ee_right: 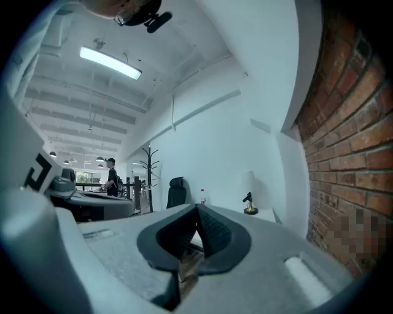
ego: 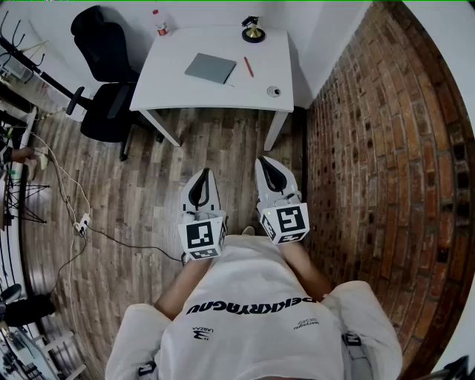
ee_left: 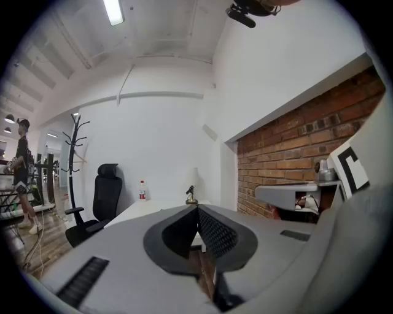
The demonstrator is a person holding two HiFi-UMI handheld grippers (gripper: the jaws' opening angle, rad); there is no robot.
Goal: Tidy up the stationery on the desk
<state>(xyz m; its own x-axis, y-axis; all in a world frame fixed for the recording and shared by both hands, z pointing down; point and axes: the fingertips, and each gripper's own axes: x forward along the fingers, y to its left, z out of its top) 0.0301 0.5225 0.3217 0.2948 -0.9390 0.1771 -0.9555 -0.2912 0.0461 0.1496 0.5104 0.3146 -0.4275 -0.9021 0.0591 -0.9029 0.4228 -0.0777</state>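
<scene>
A white desk [ego: 178,89] stands ahead against the wall. On it lie a grey notebook [ego: 211,67], a red pen [ego: 249,67] and a small round tape roll [ego: 274,91]. My left gripper [ego: 202,175] and right gripper [ego: 267,162] are held side by side in front of me, over the wooden floor, well short of the desk. Both are shut with nothing between their jaws. In the left gripper view the closed tips [ee_left: 197,208] point toward the desk [ee_left: 144,210]; the right gripper [ee_right: 196,208] points the same way.
A bottle [ego: 160,22] and a small figure on a brass base [ego: 253,31] stand at the desk's back edge. A black office chair [ego: 107,78] sits left of the desk. A brick wall [ego: 386,163] runs along the right. Cables [ego: 74,215] trail on the floor at left.
</scene>
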